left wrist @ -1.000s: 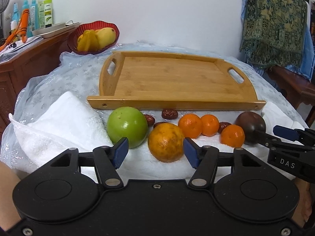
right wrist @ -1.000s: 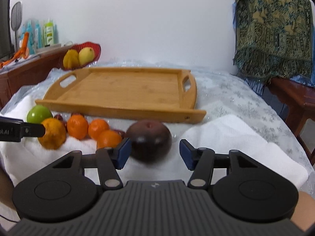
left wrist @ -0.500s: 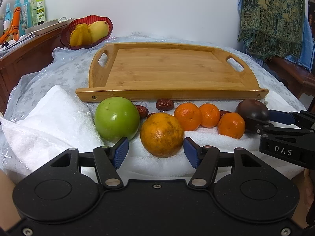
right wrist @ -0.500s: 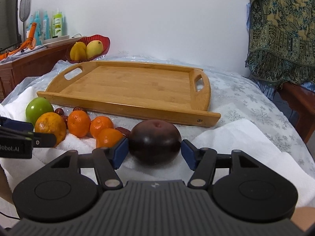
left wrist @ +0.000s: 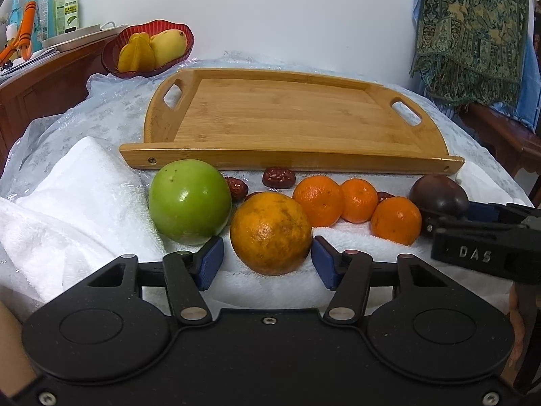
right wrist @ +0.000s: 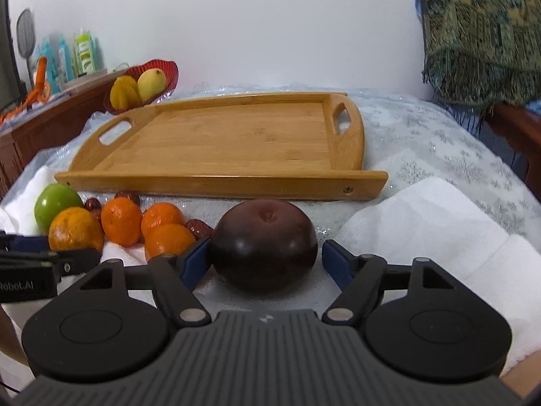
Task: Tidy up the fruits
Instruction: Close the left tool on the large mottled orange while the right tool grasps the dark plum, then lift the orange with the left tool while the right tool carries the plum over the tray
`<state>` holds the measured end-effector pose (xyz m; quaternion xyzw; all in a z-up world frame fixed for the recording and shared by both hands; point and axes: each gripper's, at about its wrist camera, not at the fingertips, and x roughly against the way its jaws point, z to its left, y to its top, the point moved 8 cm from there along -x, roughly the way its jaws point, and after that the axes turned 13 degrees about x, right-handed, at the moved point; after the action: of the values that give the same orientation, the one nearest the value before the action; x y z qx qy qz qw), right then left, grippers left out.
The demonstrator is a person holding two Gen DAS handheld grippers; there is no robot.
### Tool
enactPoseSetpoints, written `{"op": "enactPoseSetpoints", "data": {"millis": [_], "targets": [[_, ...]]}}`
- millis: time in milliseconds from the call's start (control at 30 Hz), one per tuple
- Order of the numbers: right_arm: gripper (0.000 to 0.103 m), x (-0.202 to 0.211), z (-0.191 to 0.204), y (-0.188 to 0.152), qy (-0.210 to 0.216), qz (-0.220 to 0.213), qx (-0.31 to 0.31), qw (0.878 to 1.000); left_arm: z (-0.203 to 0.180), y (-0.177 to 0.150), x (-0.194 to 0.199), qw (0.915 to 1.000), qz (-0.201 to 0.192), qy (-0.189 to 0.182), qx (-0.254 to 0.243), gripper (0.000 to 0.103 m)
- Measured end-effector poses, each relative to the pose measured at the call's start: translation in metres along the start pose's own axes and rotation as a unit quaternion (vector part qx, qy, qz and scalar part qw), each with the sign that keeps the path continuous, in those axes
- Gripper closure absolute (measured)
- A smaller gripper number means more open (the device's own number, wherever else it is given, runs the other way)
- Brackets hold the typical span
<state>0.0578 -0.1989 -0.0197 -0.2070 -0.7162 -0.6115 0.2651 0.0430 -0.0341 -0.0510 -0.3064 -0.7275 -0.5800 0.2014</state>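
A large mottled orange (left wrist: 270,233) sits on a white towel between the blue pads of my left gripper (left wrist: 267,258), whose jaws are closing; a gap still shows at the left pad. My right gripper (right wrist: 265,260) straddles a dark purple round fruit (right wrist: 265,243). Its jaws are opening, and the right pad stands off the fruit. A green apple (left wrist: 189,201), three mandarins (left wrist: 318,199) and red dates (left wrist: 279,177) lie in a row before the bare wooden tray (left wrist: 287,115).
A red bowl (left wrist: 111,57) of yellow fruit stands on a wooden sideboard (left wrist: 44,77) with bottles at the back left. Folded white towels (left wrist: 77,196) (right wrist: 422,223) flank the fruit. A patterned cloth (left wrist: 470,30) hangs at the right.
The left gripper has sunk closer to the orange and its jaws have narrowed a little. The right gripper has pushed forward around the dark fruit and its jaws have widened.
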Motion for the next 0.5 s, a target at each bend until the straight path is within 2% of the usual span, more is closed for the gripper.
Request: {"op": "enactPoseSetpoints", "data": {"millis": [33,100,167,500], "targets": [[0.024,0.0,0.001,0.0,-0.002,-0.001,0.003,1.0,-0.001,0.0,0.0,1.0,-0.002,-0.001,-0.001,0.05],[0.033,0.002,0.003,-0.001,-0.008,-0.002,0.01,1.0,-0.002,0.001,0.001,1.0,-0.006,-0.002,-0.006,0.053],[0.036,0.003,0.004,-0.001,-0.013,-0.003,0.015,1.0,-0.004,0.001,0.001,0.9999,-0.006,0.0,-0.013,0.054],[0.039,0.009,0.005,0.0,-0.02,-0.017,0.009,1.0,-0.006,0.005,0.016,0.9995,-0.023,0.001,-0.022,0.055]]}}
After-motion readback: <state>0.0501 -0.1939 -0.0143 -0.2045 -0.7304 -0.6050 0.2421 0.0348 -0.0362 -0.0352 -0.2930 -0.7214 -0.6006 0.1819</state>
